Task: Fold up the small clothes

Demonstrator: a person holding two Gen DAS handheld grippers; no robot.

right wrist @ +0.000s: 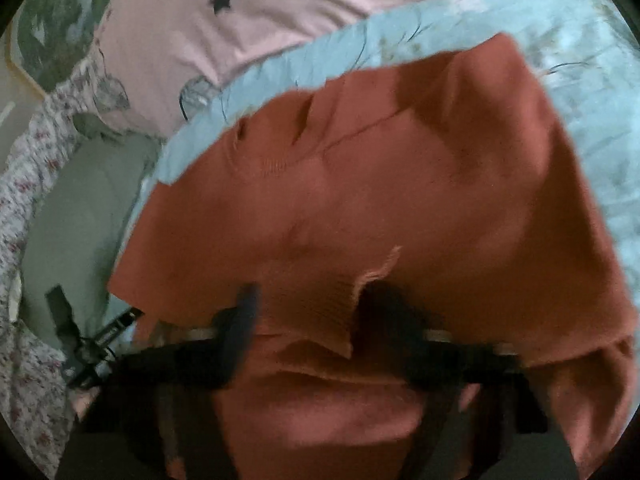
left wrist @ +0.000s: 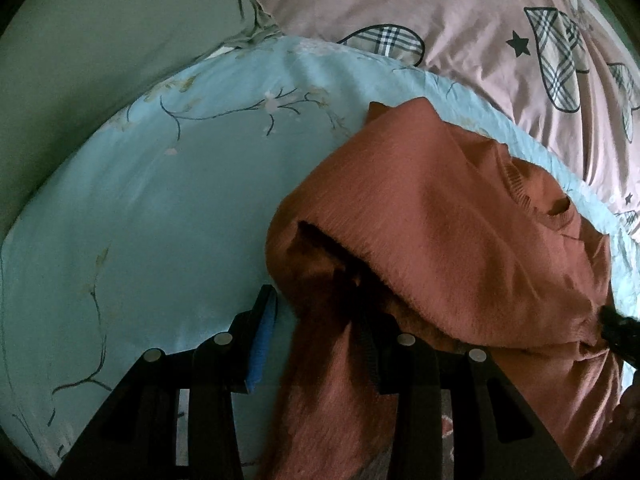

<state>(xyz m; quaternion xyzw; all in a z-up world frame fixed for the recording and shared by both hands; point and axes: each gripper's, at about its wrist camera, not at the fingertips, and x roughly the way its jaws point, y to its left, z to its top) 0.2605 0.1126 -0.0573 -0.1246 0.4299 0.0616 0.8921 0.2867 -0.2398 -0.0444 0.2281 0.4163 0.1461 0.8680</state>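
Observation:
A rust-orange knit sweater (left wrist: 440, 208) lies on the light blue floral sheet (left wrist: 168, 208), and it fills the right wrist view (right wrist: 360, 200). My left gripper (left wrist: 316, 340) sits at the sweater's near edge. Its blue-padded finger (left wrist: 262, 344) is bare, with a strip of sheet showing beside it. The other finger is under a hanging fold. My right gripper (right wrist: 312, 312) is blurred, and cloth lies over and between its dark fingers (right wrist: 240, 316). Its tip (left wrist: 618, 332) shows at the sweater's right edge, where wrinkles gather.
A pink duvet (left wrist: 400, 8) with plaid hearts and stars lies beyond the sheet. At the left of the right wrist view are a grey-green pillow (right wrist: 80, 216) and a small-flower fabric (right wrist: 24, 184). The left gripper (right wrist: 76, 340) appears there too.

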